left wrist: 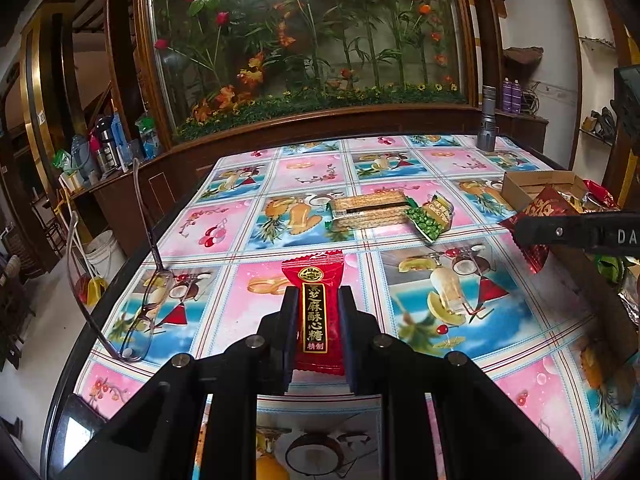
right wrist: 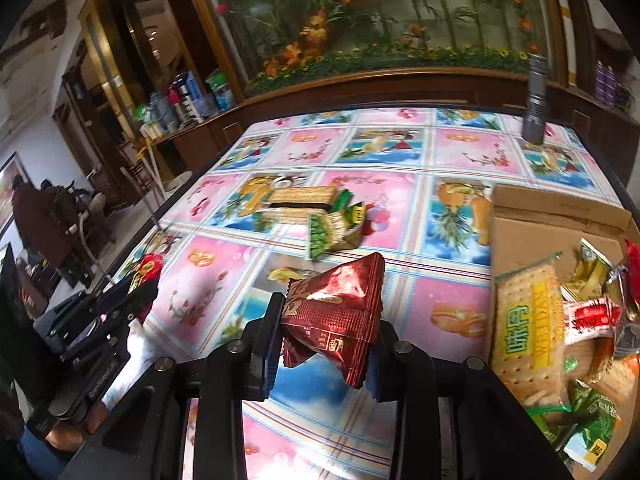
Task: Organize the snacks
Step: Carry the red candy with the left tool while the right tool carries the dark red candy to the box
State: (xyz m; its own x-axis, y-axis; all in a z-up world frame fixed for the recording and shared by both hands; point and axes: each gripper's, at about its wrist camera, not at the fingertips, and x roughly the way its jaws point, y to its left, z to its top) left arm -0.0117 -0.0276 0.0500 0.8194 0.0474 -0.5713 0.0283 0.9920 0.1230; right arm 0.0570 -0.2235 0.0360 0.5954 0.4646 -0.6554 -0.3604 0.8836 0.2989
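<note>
Snacks are clamped in both grippers: red candy (left wrist: 318, 312) left (left wrist: 319, 300), maroon pouch (right wrist: 334, 316) right (right wrist: 326, 332); each should be lowered gently beside its kind

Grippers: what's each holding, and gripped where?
Left gripper: red candy, by its long side edges. Right gripper: dark red packet, across its lower middle.

Both wrist cameras look down-forward, close over the same table (left wrist: 400, 364), toward the flower display (left wrist: 304, 40)
</note>
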